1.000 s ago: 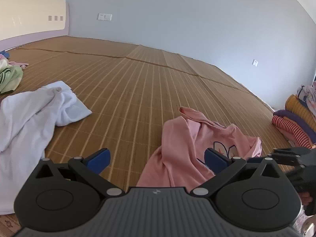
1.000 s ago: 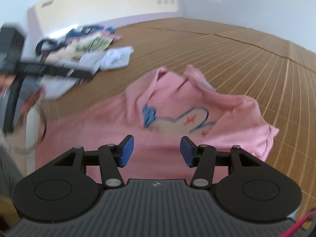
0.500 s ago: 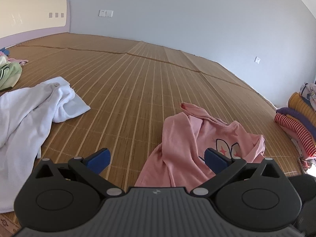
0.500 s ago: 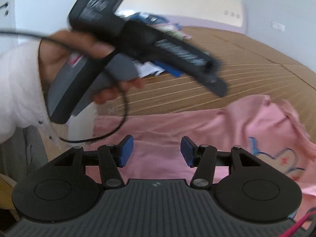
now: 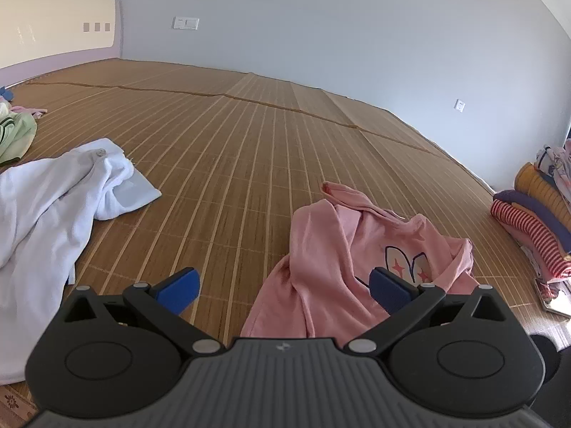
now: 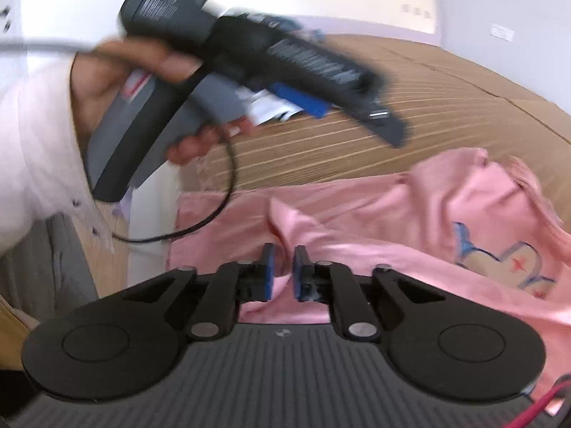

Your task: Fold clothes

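Bamboo matting is being used for folding; the pink shirt [image 6: 410, 214] is now being pinched by the right gripper's [image 6: 282, 273] just-closed jaws, while the left gripper [image 5: 282, 285] is being held released.

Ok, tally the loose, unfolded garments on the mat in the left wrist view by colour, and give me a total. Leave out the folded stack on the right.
Pink: 1, the pink top with the bunny print.
White: 1, the white garment crumpled at left.
Green: 1, the green garment at the far left edge, only partly in view.
Total: 3.
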{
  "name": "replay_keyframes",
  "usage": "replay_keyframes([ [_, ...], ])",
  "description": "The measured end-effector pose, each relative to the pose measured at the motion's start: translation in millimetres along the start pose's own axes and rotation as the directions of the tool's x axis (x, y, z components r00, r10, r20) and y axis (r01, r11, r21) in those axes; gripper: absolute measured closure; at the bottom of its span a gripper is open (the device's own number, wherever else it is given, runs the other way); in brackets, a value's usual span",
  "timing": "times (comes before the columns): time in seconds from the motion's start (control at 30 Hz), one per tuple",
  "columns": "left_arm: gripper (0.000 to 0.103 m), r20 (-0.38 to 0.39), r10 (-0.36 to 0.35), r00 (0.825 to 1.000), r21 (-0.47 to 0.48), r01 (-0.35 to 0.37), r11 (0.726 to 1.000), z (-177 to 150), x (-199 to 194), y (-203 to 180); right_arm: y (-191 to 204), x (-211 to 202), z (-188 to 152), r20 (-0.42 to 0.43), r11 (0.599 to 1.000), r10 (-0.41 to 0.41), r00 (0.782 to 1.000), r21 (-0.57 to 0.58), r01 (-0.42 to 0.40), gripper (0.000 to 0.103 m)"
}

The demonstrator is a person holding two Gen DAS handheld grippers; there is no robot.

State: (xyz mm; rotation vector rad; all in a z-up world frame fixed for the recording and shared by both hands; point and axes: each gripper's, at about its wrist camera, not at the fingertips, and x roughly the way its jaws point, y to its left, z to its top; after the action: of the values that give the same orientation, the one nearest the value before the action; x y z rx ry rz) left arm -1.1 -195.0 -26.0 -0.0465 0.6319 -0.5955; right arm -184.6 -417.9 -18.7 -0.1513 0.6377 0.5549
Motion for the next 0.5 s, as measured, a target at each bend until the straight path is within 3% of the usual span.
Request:
replay_keyframes([
  [0.17, 0.000, 0.007, -0.004, 1.000, -0.015, 0.004, 1.000, 0, -1, 3, -41, -48, -3, 0.069, 0.987, -0.071, 0.995, 0.152, 0.060, 0.096],
  [0.27, 0.000, 0.010, -0.004, 1.000, -0.024, 0.004, 1.000, 2, -1, 3, -45, -57, -5, 0.085, 0.981, -0.138, 0.987, 0.148, 0.124, 0.095],
  [0.37, 0.000, 0.012, -0.002, 1.000, -0.030, 0.002, 1.000, 2, 1, 3, -29, -36, -5, 0.077, 0.989, -0.087, 0.993, 0.126, 0.077, 0.091],
  [0.47, 0.000, 0.008, 0.001, 1.000, -0.037, -0.001, 0.999, 2, 2, 3, 1, -11, -3, 0.036, 0.999, -0.013, 0.999, 0.051, 0.012, 0.071],
  [0.5, 0.000, 0.006, 0.001, 1.000, -0.038, -0.001, 0.999, 2, 3, 3, 10, -3, -4, 0.017, 1.000, -0.002, 1.000, 0.018, 0.002, 0.057],
])
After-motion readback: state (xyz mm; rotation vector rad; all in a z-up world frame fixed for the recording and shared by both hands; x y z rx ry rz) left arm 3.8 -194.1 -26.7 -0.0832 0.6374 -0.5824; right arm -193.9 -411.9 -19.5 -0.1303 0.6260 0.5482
